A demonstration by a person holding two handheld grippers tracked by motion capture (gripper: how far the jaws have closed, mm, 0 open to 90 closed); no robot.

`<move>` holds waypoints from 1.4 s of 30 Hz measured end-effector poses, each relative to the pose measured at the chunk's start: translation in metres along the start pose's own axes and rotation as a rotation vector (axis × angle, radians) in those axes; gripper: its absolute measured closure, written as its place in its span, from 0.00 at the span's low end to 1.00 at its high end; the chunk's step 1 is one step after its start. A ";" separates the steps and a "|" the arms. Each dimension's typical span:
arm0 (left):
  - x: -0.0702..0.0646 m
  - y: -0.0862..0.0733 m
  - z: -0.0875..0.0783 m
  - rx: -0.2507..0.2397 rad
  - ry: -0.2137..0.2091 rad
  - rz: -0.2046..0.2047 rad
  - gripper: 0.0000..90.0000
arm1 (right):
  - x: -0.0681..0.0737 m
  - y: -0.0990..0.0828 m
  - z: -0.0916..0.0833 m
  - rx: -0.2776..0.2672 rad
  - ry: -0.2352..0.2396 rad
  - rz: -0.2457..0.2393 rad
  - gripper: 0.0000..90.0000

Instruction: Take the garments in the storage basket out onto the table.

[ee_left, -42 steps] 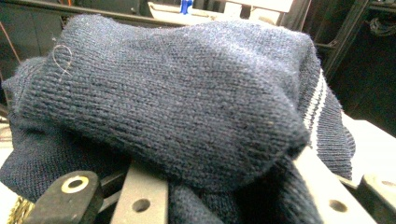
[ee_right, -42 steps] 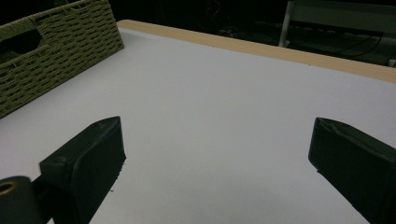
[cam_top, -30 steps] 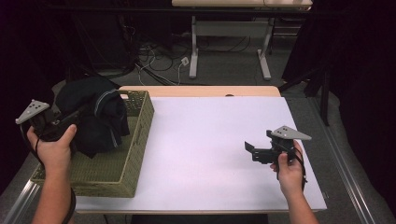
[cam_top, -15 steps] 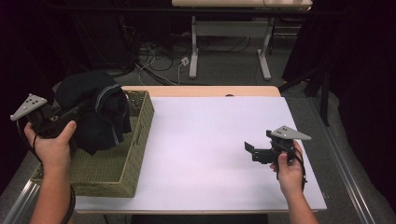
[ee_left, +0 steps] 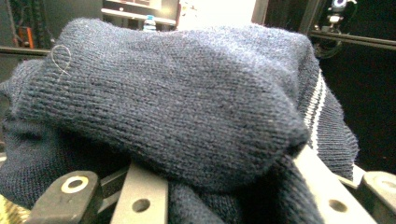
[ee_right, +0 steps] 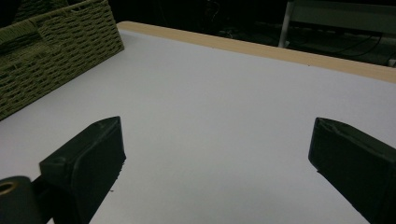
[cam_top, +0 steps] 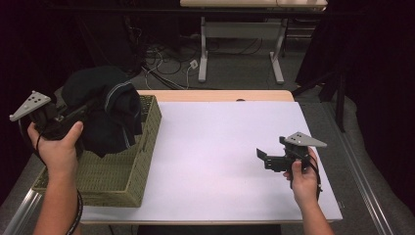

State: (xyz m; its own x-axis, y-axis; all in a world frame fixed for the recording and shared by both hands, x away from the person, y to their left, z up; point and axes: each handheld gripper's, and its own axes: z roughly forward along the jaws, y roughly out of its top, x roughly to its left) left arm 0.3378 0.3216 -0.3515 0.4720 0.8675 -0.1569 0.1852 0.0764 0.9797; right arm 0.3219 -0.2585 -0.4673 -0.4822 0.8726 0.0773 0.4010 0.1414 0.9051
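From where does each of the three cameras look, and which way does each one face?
High view: above the person's side, facing forward and down on the white table; forearms, left gripper, right gripper.
Left gripper view: on the left gripper, facing the navy knit sweater.
Right gripper view: on the right gripper, facing across the table; open jaws.
Shared: wicker basket.
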 end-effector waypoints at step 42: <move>-0.082 -0.008 0.062 0.032 -0.225 0.052 0.77 | 0.001 -0.001 0.001 0.000 0.005 0.001 0.04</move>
State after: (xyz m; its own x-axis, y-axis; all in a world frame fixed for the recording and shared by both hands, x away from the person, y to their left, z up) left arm 0.3512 0.2193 -0.3547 0.6611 0.7383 -0.1333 0.1806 0.0158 0.9834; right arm 0.3221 -0.2573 -0.4684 -0.4856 0.8705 0.0799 0.4015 0.1409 0.9050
